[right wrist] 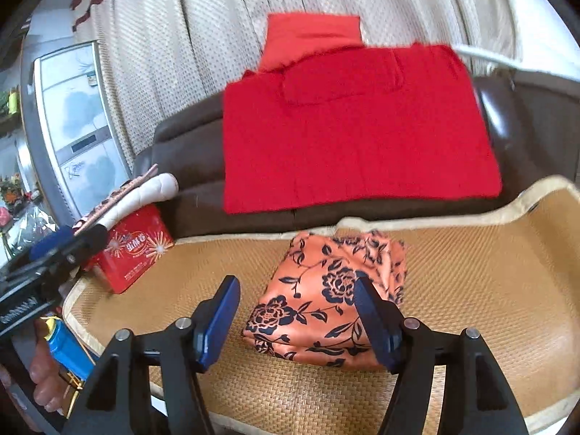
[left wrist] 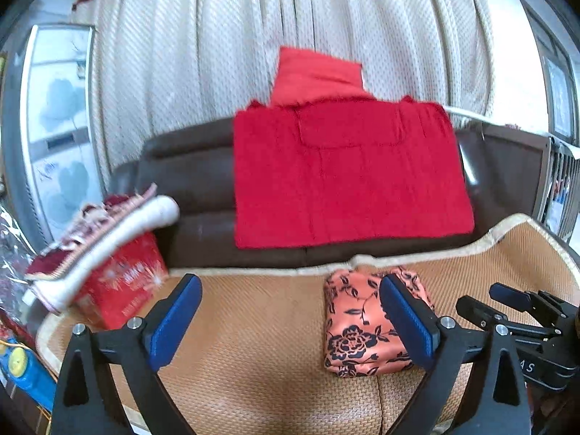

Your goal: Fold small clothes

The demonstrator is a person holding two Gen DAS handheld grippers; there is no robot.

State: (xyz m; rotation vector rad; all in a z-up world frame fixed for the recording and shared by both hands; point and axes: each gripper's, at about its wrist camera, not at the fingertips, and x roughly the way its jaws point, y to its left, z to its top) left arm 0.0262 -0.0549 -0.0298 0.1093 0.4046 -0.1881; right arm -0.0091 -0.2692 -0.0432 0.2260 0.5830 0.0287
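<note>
**Grippers parted over a folded floral bundle**

Right gripper [right wrist: 297,311]: we hold it with jaws spread wide, nothing between the pads. It hovers low over the woven mat [right wrist: 471,272].

Left gripper [left wrist: 290,315]: likewise spread and empty, over the same mat. In the right wrist view it shows at 9 o'clock [right wrist: 69,239].

Floral garment [right wrist: 326,297]: orange cloth with dark rose print, already folded into a compact bundle, lying on the mat. From our right gripper it sits dead ahead at 12 o'clock; the right-hand finger [right wrist: 373,326] overlaps its edge in the picture, though we cannot tell whether it touches. From our left gripper the bundle [left wrist: 362,330] lies toward 2 o'clock, behind the right-hand finger. Its long axis runs roughly away from us, near edge to far edge. We judge the right gripper the nearer, and better lined up for any further tuck or lift.

Red garment [right wrist: 355,123]: spread flat over the brown sofa back [right wrist: 181,159] at 12 o'clock, well beyond the bundle; an orange-red piece [right wrist: 311,40] lies behind it. We judge it likely the next piece to fold.

Other items: red tin [right wrist: 134,250] at 10 o'clock on the mat's corner, with a padded cloth item [right wrist: 145,192] resting on top; pale curtain [right wrist: 217,36] behind.
</note>
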